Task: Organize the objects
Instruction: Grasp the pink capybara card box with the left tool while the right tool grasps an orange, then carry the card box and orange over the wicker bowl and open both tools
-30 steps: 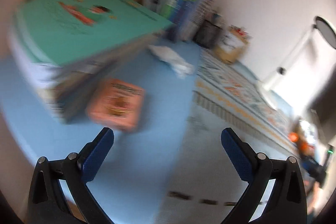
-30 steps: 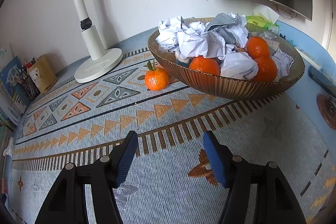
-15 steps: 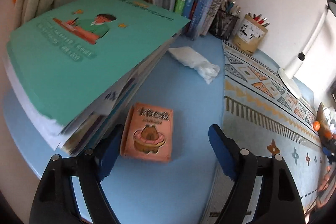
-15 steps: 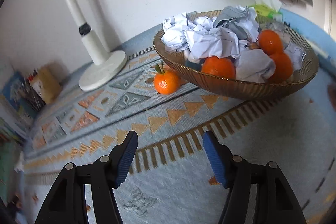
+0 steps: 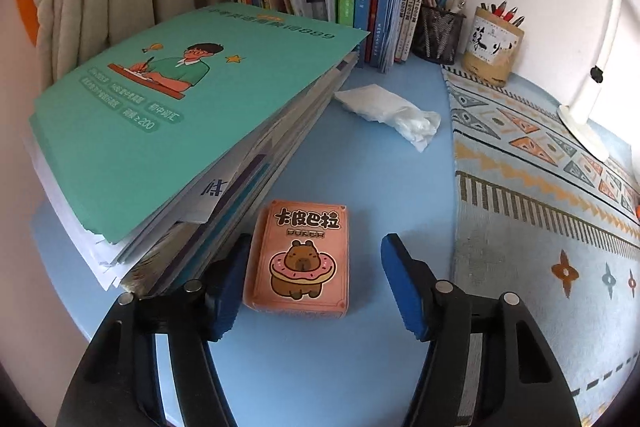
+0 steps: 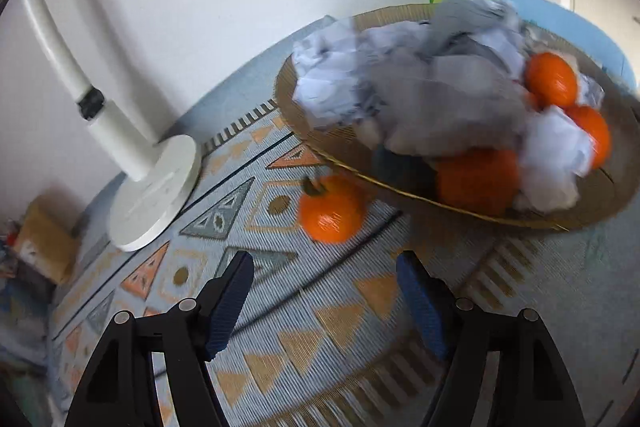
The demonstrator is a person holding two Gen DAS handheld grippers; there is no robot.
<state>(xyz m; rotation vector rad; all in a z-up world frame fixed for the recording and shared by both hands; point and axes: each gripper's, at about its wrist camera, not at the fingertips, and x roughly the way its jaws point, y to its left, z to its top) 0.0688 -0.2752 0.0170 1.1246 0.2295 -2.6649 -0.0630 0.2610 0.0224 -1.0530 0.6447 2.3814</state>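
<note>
While the left tool [image 5: 314, 277] gapes wide, the card box [image 5: 300, 259] lies flat, long axis pointing away.

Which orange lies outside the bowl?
The stemmed orange on the patterned mat, ahead of the right gripper; the others sit inside the bowl.
</note>
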